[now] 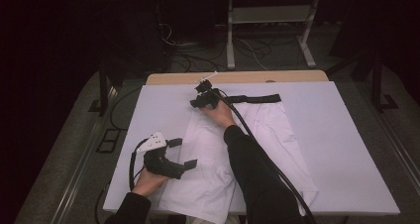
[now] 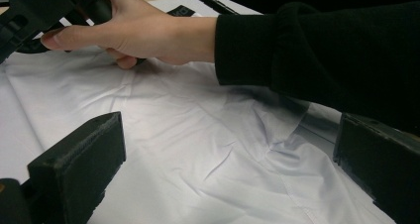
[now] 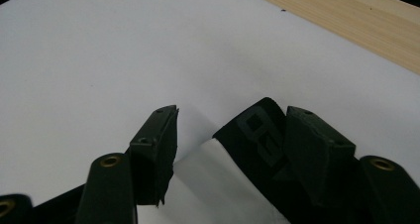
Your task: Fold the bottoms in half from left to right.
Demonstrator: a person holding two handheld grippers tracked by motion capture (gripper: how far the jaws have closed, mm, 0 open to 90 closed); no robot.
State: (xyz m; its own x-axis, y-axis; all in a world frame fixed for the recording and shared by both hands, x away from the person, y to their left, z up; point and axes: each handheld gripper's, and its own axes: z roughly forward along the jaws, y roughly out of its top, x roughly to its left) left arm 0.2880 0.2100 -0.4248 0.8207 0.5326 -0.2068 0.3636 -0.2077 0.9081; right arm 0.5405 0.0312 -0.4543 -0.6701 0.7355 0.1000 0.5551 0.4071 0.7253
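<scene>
A white garment (image 1: 262, 135) with a black waistband (image 1: 257, 98) lies flat on the white-covered table (image 1: 346, 135). My right gripper (image 1: 200, 101) is at the waistband's far left corner. In the right gripper view it (image 3: 230, 130) stands open, with the upturned waistband corner (image 3: 252, 130) and white cloth (image 3: 213, 179) between the jaws. My left gripper (image 1: 182, 153) hovers open at the garment's near left edge. In the left gripper view its jaws (image 2: 230, 135) are spread wide over the wrinkled white cloth (image 2: 198, 154), with the person's right hand (image 2: 143, 30) and black sleeve ahead.
A wooden table edge (image 1: 237, 77) shows beyond the white cover, also in the right gripper view (image 3: 346, 16). Behind the table a metal stand (image 1: 270, 16) and loose cables (image 1: 198, 55) sit on the floor. Bare white cover extends right of the garment.
</scene>
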